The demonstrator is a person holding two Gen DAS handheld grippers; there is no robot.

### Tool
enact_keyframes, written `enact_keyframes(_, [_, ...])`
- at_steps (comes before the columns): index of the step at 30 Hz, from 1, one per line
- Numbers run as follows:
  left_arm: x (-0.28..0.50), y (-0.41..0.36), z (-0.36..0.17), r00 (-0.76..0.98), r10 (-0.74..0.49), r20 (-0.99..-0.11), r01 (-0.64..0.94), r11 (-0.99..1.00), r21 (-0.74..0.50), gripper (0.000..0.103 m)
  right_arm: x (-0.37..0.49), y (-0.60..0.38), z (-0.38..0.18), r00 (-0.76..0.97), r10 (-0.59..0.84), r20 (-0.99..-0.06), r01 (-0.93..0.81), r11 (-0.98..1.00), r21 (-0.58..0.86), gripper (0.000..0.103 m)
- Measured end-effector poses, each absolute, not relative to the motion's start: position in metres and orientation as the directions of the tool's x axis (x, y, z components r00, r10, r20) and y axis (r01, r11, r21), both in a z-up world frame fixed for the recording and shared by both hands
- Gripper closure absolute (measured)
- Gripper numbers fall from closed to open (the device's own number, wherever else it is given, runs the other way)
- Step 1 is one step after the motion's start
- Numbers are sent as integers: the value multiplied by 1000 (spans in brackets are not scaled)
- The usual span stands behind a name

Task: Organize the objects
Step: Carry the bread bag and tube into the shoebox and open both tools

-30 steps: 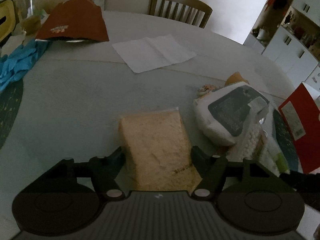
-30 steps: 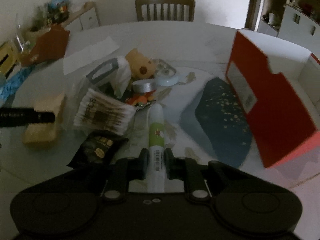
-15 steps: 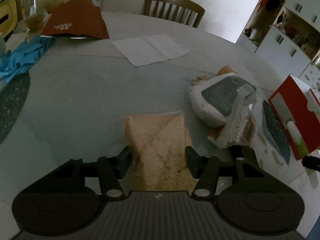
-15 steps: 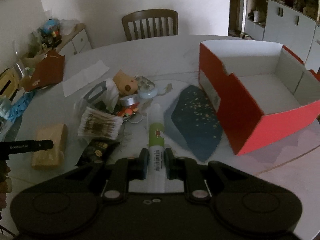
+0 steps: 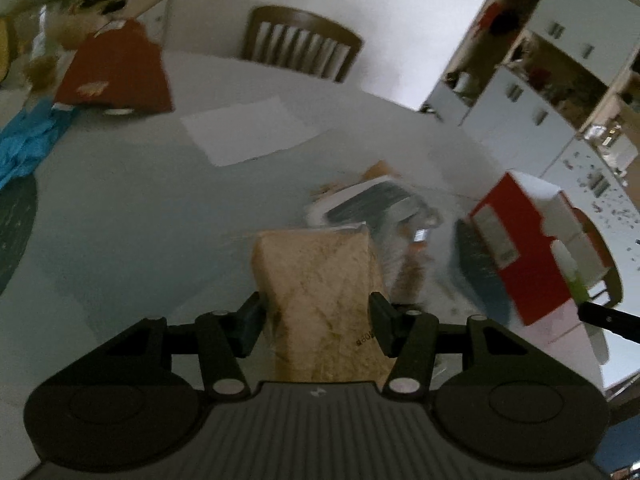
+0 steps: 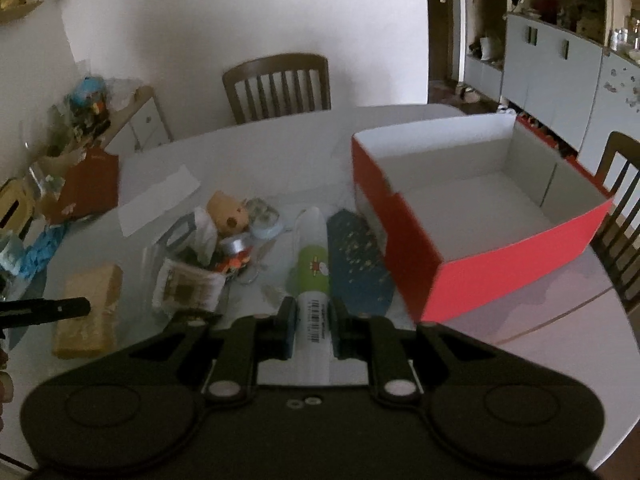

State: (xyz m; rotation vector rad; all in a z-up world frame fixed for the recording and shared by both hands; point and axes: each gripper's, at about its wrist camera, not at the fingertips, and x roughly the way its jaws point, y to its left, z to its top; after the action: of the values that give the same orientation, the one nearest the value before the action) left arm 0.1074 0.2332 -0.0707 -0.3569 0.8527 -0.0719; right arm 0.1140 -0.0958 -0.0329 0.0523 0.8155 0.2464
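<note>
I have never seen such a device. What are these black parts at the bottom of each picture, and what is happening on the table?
A person holds a two-finger gripper in each hand; each carries a camera looking along its fingers. One picture is from the left gripper, whose fingers have just closed on a tan packet. The other is from the right gripper, shut on a white tube. On the table lie a red box, open and empty, a toy bear, cotton swabs and paper.

Our left claw clamps both pads on a tan packet; our right claw is closed tight on a tube, tilted downward.
</note>
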Motion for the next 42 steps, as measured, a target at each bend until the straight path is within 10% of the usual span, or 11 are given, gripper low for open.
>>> enact_keyframes(42, [282, -105, -10, 660, -281, -697, 185, 960, -211, 48, 275, -282, -42, 653, 254, -713, -272, 958, 93, 87])
